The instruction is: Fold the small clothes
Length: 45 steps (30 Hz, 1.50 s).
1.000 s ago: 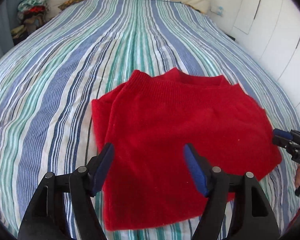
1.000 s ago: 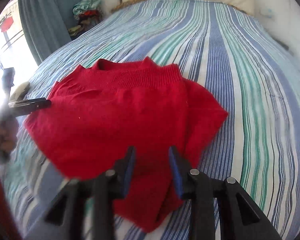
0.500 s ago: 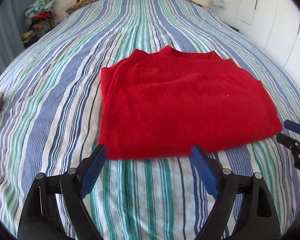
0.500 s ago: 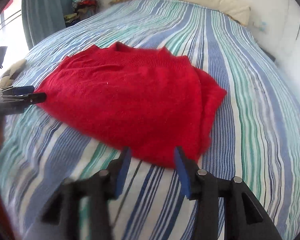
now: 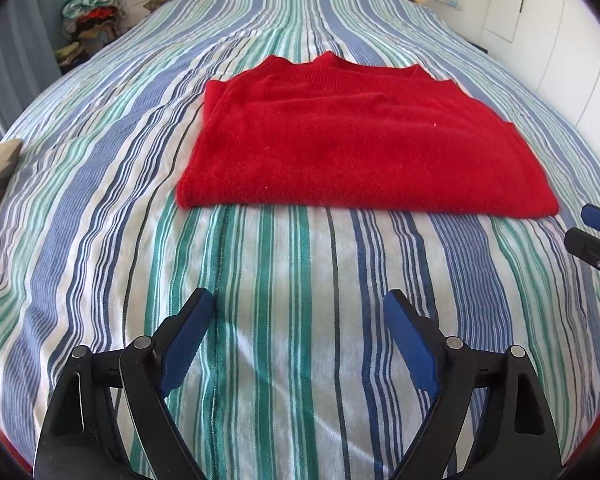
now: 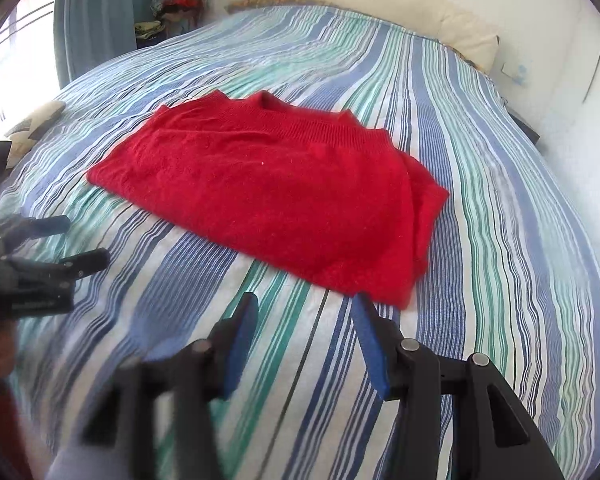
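Note:
A red knitted sweater lies folded flat on the striped bed cover, its ribbed neck edge toward the pillows. My left gripper hovers over bare cover in front of the sweater's near fold, open wide with nothing between its blue pads. My right gripper sits just short of the sweater's near right corner, open and empty. Each gripper shows in the other's view: the right gripper at the right edge, the left gripper at the left edge, blurred.
Cream pillows lie at the head of the bed. A pile of clothes stands beside a blue curtain at the far left. A patterned cushion rests on the bed's left edge. White cupboard doors line the right side.
Both grippers have drawn back off the red sweater toward the near side of the bed, and their jaws stand wider. The sweater stays folded on the cover, free of both.

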Tool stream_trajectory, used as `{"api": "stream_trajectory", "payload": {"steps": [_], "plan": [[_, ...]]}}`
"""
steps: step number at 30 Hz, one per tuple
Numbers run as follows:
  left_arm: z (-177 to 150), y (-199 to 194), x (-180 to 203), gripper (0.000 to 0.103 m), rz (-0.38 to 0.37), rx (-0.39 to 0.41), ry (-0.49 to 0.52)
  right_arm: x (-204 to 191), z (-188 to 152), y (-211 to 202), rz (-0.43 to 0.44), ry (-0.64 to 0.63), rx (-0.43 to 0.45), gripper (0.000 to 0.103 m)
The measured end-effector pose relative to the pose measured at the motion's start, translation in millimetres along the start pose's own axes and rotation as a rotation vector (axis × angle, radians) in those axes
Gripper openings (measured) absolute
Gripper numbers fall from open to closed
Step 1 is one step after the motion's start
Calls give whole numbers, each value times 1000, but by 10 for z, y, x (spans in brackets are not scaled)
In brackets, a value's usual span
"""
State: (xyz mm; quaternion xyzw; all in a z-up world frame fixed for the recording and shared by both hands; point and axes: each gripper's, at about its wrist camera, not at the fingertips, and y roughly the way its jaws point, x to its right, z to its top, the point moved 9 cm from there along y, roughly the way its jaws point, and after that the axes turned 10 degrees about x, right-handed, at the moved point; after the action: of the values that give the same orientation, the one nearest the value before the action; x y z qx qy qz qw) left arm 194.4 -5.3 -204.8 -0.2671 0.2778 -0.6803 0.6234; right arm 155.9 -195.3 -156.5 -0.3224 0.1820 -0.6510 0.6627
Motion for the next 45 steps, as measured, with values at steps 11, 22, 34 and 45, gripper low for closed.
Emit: {"api": "stream_trajectory", "payload": {"steps": [11, 22, 34, 45], "plan": [[-108, -75, -72, 88, 38, 4, 3, 59, -37, -138, -58, -27, 3, 49], [-231, -29, -108, 91, 68, -2, 20, 112, -137, -132, -80, -35, -17, 49], [-277, -9, -119, 95, 70, 9, 24, 99, -193, -104, -79, -39, -31, 49], [-288, -5, -125, 96, 71, 6, 23, 141, -224, -93, -86, -36, -38, 49]]}}
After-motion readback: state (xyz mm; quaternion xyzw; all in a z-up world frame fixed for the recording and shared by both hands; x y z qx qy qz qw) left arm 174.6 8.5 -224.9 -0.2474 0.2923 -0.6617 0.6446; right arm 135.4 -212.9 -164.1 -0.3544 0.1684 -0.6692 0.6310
